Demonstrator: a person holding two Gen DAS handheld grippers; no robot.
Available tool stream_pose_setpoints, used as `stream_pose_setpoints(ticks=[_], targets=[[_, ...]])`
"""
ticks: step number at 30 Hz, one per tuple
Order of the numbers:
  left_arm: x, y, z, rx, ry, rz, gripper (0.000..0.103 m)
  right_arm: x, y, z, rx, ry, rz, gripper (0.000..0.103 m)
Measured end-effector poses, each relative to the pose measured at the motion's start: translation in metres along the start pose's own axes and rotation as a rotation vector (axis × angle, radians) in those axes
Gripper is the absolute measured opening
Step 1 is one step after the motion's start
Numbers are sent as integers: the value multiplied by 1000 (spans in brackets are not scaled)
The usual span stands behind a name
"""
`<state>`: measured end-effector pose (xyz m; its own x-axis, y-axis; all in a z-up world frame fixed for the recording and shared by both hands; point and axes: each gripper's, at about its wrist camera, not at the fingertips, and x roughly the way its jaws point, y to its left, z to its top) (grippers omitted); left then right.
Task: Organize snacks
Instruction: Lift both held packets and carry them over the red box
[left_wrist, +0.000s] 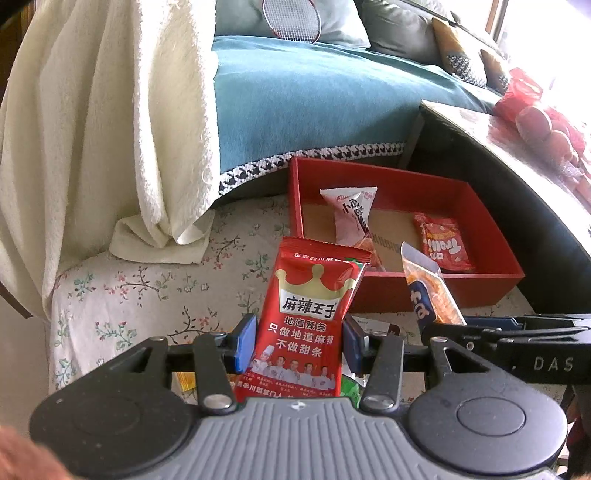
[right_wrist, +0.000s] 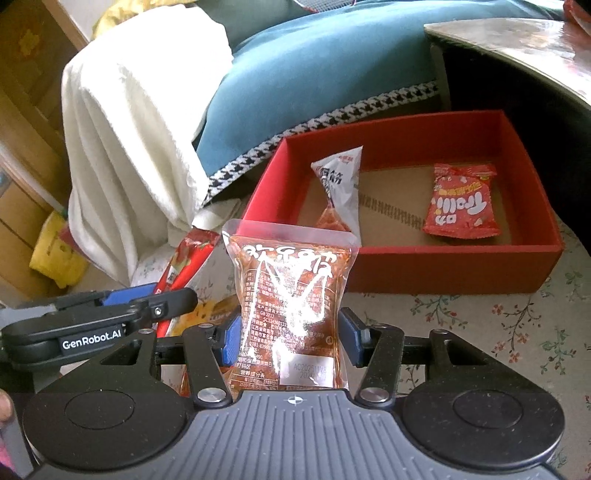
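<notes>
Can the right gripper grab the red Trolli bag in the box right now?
Probably not yet. The right gripper is already shut on a clear spicy snack packet, so its jaws are full. The Trolli bag itself lies uncovered in the red box.

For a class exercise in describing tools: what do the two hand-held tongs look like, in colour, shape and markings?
Both look alike. The left tongs and the right tongs have blue pads on black linked bars joined by silver rivets. Behind these sit two round black discs either side of a ribbed grey body. White lettering reading GenRobot.AI runs along the side of the left tongs in the right wrist view. No cables or sleeves show.
</notes>
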<state>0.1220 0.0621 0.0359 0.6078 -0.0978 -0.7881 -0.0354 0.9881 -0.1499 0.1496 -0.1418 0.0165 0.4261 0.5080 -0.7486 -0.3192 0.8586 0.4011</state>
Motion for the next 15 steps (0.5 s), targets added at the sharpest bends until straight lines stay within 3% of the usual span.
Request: stream_pose_setpoints(ticks=[15], targets=[[-1,-26,13,36,-42,-6,41,-19,-18,16,57,-80,-14,61]])
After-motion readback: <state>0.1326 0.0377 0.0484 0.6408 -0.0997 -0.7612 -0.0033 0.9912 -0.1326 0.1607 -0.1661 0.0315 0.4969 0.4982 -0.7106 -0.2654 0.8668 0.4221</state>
